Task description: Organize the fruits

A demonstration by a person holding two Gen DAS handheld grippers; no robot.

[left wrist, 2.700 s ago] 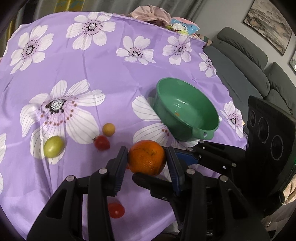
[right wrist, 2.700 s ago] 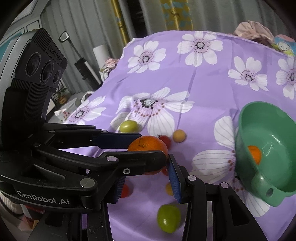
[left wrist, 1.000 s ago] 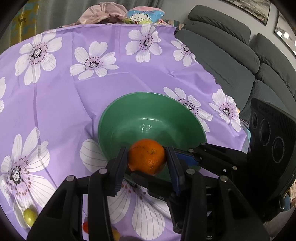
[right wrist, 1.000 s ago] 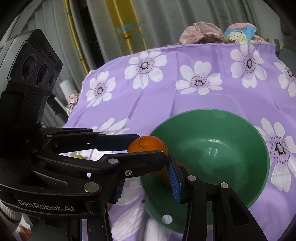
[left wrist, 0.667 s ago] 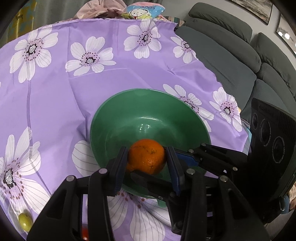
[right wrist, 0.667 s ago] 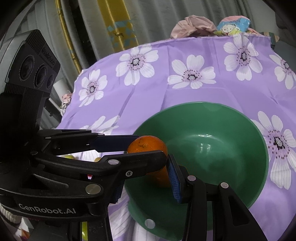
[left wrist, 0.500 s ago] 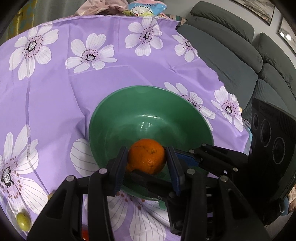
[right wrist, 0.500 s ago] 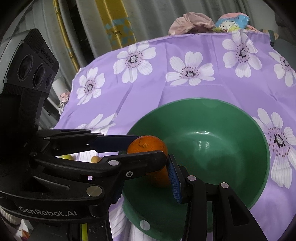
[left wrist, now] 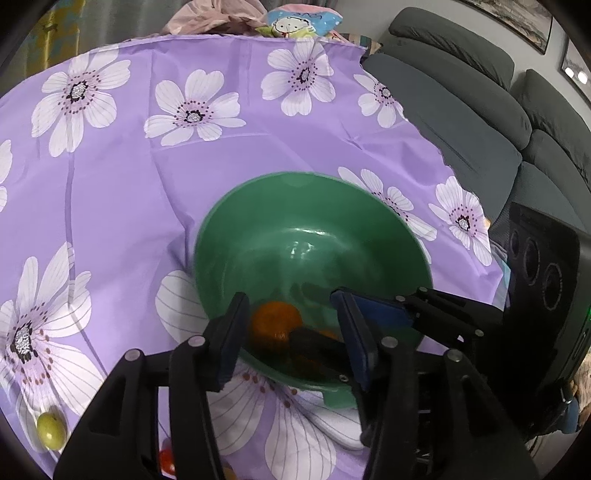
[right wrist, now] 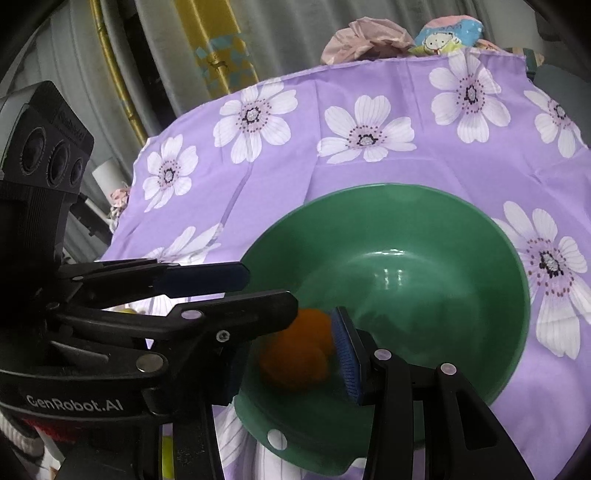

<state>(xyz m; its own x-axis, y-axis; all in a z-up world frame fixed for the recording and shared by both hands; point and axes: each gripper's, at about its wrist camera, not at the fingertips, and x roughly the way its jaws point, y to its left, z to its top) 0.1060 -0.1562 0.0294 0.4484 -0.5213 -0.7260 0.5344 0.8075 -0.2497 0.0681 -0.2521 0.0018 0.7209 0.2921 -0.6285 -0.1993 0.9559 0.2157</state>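
Observation:
My left gripper (left wrist: pixel 290 300) hovers over the near side of the green bowl (left wrist: pixel 314 177), its jaws opening with nothing pressed between the pads. The orange (left wrist: pixel 275 325) lies blurred low in the bowl, just under the left finger. In the right wrist view the same orange (right wrist: pixel 299 350) shows inside the bowl (right wrist: pixel 399 192), with a smaller orange fruit partly hidden beside it. My right gripper (right wrist: pixel 290 326) stands open beside the bowl's near rim, holding nothing. The left gripper (right wrist: pixel 255 291) crosses in front of it and hides its left finger.
The bowl sits on a purple flowered tablecloth (left wrist: pixel 122 192). A green fruit (left wrist: pixel 51 430) and a red one (left wrist: pixel 168 458) lie near the front left edge. A grey sofa (left wrist: pixel 461 110) is past the table's right edge. Crumpled cloth and a cartoon-print bag (left wrist: pixel 299 22) sit at the far edge.
The left jaws have spread and the orange has dropped from between the pads into the bowl. The right gripper has kept its gap and place.

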